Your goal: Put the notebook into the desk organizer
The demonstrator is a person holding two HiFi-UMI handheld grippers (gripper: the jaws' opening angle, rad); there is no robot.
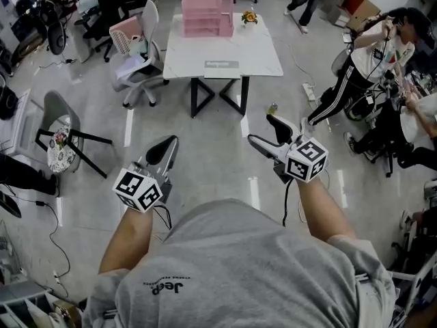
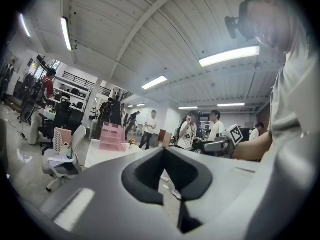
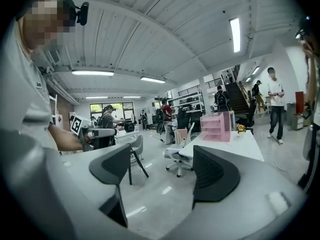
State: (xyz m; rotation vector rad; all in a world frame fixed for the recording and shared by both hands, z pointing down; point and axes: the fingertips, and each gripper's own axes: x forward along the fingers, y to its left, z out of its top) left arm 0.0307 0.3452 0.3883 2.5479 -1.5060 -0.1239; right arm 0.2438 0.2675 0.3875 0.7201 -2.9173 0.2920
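- The left gripper [image 1: 166, 149] sits at the lower left of the head view. Its jaws are pressed together with nothing between them, as its own view confirms.
- The right gripper [image 1: 260, 128] is at the lower right, with its jaws spread wide. Only bare floor shows in the gap between them.
- A flat grey rectangle, probably the notebook [image 1: 222, 65], lies on the near edge of the white table [image 1: 259, 53] in the upper centre. Its long axis runs left to right across the frame, along that edge.
- The pink desk organizer [image 1: 207, 9] stands at the table's far end, straight up the frame from the notebook and apart from it.
- Both grippers are well apart from the table, and the notebook lies up-frame between them.
- The right gripper looks slightly nearer and is already open, so it seems the likelier one to reach in, taking the notebook across its short side.
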